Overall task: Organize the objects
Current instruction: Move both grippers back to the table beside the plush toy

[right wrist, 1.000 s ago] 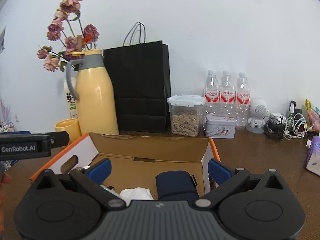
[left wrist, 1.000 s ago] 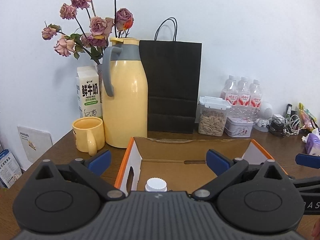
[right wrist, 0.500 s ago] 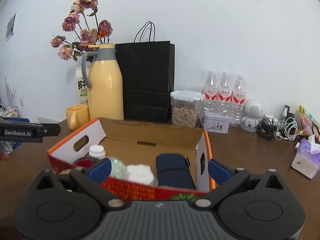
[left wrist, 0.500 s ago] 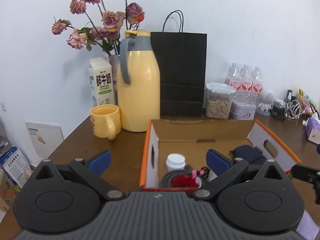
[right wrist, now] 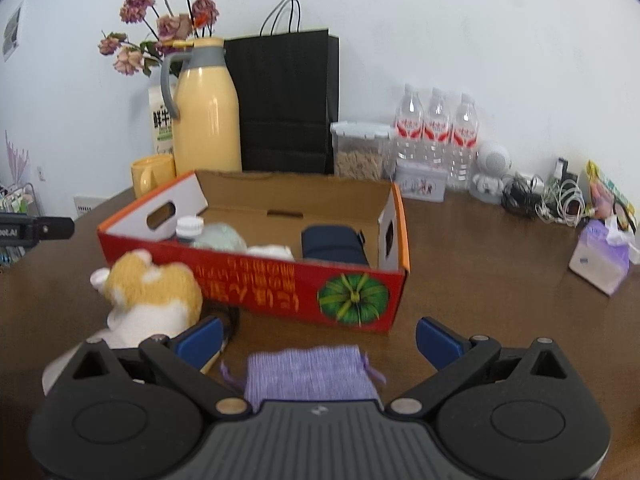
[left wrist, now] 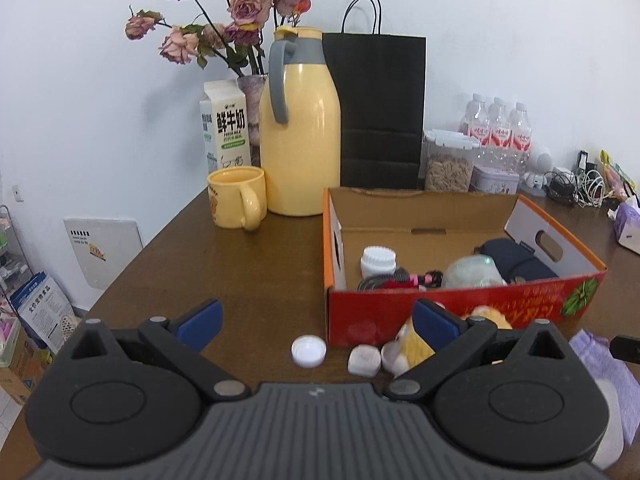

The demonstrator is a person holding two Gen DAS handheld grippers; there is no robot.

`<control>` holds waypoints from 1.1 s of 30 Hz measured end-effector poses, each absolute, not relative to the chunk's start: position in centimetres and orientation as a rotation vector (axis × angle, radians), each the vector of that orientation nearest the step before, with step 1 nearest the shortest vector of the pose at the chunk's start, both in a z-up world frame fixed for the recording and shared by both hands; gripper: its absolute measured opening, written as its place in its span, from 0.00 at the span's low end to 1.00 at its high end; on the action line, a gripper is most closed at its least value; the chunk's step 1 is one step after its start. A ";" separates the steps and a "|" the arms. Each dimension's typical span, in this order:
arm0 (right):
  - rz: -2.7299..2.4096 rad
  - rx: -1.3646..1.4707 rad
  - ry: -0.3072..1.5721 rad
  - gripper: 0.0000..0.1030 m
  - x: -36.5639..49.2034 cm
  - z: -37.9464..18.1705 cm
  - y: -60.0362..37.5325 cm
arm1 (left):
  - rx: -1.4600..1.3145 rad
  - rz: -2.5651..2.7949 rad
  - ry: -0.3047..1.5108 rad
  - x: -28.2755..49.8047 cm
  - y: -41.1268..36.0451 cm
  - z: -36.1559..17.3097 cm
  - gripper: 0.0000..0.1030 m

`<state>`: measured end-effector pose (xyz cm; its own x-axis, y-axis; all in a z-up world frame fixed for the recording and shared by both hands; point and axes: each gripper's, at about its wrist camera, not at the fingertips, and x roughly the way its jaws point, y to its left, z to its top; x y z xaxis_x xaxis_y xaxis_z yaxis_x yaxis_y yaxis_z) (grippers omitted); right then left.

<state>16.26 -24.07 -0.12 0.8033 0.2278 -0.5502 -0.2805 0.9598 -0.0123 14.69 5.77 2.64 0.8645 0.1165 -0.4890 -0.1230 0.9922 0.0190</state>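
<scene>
A red and orange cardboard box [left wrist: 460, 304] [right wrist: 280, 280] stands on the brown table and holds a white-capped bottle [left wrist: 378, 260], a dark blue pouch [right wrist: 332, 244], a pale green bundle [left wrist: 472, 272] and cables. In front of it lie a white cap [left wrist: 308, 351], a small white case [left wrist: 363, 360], an orange and white plush toy [right wrist: 154, 296] [left wrist: 412, 346] and a purple knitted pouch [right wrist: 310, 372]. My left gripper [left wrist: 316, 320] is open and empty above the cap. My right gripper [right wrist: 318, 338] is open and empty over the purple pouch.
Behind the box stand a yellow thermos [left wrist: 300, 132], a yellow mug [left wrist: 238, 202], a milk carton [left wrist: 226, 128], a vase of dried roses [left wrist: 232, 20], a black paper bag [left wrist: 380, 108], a seed jar [left wrist: 448, 166], water bottles [right wrist: 436, 132], cables [right wrist: 552, 198] and a tissue pack [right wrist: 600, 256].
Both grippers have pulled back from over the box towards the table's near edge. The loose items in front of the box have come into view. Both stay open.
</scene>
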 end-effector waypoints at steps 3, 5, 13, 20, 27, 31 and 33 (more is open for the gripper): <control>0.265 -0.087 0.604 1.00 15.6 -0.9 -24.6 | -0.014 0.123 0.529 13.9 5.9 2.1 1.00; 0.261 -0.081 0.627 1.00 15.2 -1.5 -24.9 | -0.016 0.124 0.541 13.4 5.9 1.7 1.00; 0.267 -0.047 0.702 1.00 14.4 -3.8 -25.9 | -0.037 0.135 0.592 12.0 6.4 0.3 1.00; 0.311 -0.051 0.732 1.00 16.2 -4.5 -25.2 | -0.050 0.140 0.615 11.4 6.7 -0.3 1.00; 0.303 -0.004 0.766 1.00 18.5 -5.3 -25.1 | -0.069 0.159 0.626 11.1 7.4 -0.6 1.00; 0.308 -0.009 0.762 0.97 18.4 -5.3 -25.0 | -0.086 0.164 0.639 11.3 7.7 -0.9 1.00; 0.308 -0.015 0.757 0.94 18.2 -5.3 -24.9 | -0.090 0.162 0.644 11.4 7.7 -1.1 1.00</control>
<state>18.21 -24.93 -5.32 0.6844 0.2694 -0.6775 -0.2800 0.9551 0.0969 11.40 7.73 -1.10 0.7878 0.1220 -0.6038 -0.1776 0.9835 -0.0330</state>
